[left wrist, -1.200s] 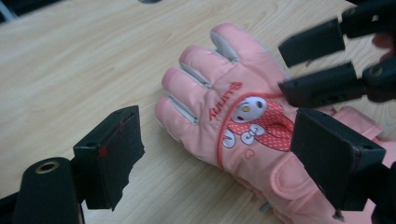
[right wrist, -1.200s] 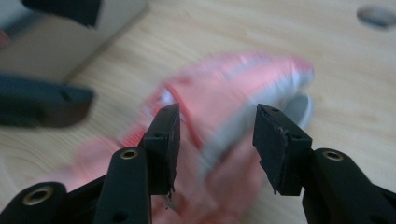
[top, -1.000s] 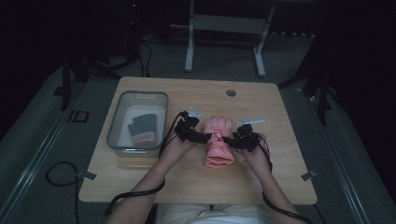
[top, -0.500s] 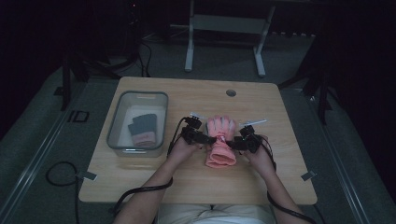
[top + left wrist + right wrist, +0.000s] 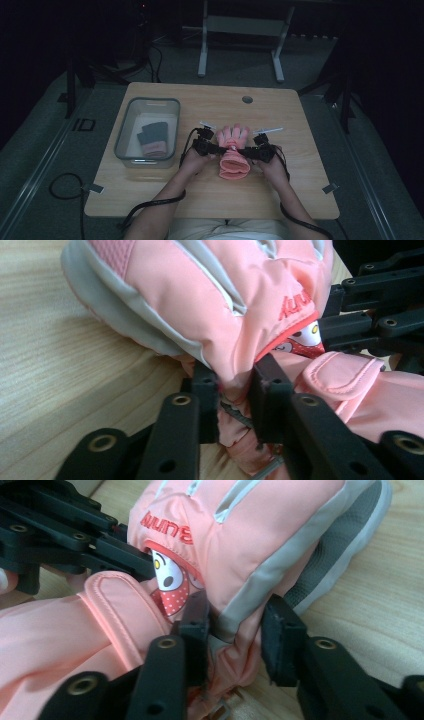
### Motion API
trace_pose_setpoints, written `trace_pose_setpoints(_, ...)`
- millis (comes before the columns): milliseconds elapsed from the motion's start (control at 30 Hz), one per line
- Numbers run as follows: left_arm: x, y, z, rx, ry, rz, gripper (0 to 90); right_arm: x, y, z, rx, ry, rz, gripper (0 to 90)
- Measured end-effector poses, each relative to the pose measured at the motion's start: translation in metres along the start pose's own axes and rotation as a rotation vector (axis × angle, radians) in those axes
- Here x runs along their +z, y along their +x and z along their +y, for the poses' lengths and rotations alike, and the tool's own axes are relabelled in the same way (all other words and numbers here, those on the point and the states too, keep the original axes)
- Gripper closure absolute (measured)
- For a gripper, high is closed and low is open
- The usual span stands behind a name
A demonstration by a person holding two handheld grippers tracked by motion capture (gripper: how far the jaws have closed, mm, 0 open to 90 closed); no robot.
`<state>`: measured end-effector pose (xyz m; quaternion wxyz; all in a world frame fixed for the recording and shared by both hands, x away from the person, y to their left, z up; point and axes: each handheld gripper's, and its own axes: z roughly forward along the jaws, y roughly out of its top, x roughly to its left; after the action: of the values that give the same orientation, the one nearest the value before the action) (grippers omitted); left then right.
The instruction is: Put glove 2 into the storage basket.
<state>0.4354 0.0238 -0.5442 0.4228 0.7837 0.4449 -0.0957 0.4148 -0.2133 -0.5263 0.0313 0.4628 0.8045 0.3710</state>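
Padded pink cloth glove (image 5: pixel 200 295), matt wood-grain table (image 5: pixel 60 365), clear plastic bin (image 5: pixel 146 132)

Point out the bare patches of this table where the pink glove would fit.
Free: the table right of the pink glove out to the right edge; the far strip around the round hole; the near strip by the forearms. Crowded: the middle, where the left tongs and right tongs pinch the glove, and the left, taken by the clear bin holding dark gloves.

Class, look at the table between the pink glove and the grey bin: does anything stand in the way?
Nothing visible does. The glove lies held by the left gripper and right gripper; bare table separates it from the bin.
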Motion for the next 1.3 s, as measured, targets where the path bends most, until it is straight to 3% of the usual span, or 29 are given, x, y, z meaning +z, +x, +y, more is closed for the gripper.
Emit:
trace_pose_setpoints(333, -0.017, -0.018, 0.012, 0.050, -0.020, 0.009, 80.0, -0.015, 0.009, 0.005, -0.001, -0.071, -0.008, 72.3)
trace_pose_setpoints(767, -0.074, -0.039, 0.031, 0.115, -0.083, 0.075, 80.0, -0.038, 0.036, 0.036, -0.042, -0.158, 0.034, 72.3)
trace_pose_setpoints(900, -0.093, -0.041, 0.035, 0.131, -0.091, 0.107, 80.0, -0.040, 0.048, 0.049, -0.060, -0.174, 0.046, 72.3)
trace_pose_setpoints(1300, -0.147, -0.033, 0.040, 0.125, -0.134, 0.181, 79.9, -0.031, 0.087, 0.089, -0.132, -0.197, 0.070, 72.3)
